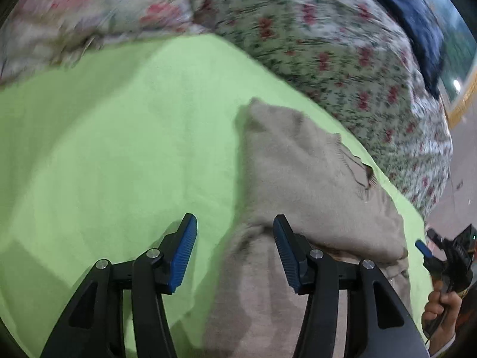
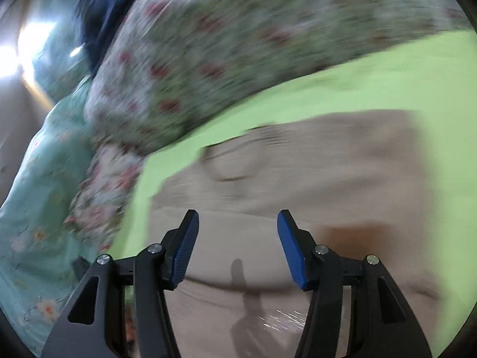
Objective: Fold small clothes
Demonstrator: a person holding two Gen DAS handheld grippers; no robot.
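Left wrist view first: our left gripper (image 1: 235,232) hangs just above the green sheet (image 1: 104,149), jaws spread wide with nothing between them. The beige sweater (image 1: 313,179) lies on that sheet, and its near edge runs right under the gap between the fingers, so we'd guess we're lined up over that edge to pinch it for a fold. The sweater looks partly doubled over already, with a knit collar near its far side, though we can't say how many folds are in. Beyond the sweater sits a flowered quilt (image 1: 328,44), bunched up along the sheet's far edge, probably shoved back to leave room for folding.

What this view gives us that the other doesn't: the right gripper (image 1: 441,253) from outside, off past the sweater's right edge, held in a hand (image 1: 441,307).

Right wrist view: heavily blurred. The right gripper (image 2: 237,232) is also wide open and empty, hovering over the sweater (image 2: 298,179). Only here do we see a teal flowered cover (image 2: 35,208) left of the quilt (image 2: 193,59), plus the sheet (image 2: 387,74) past the sweater's far side.
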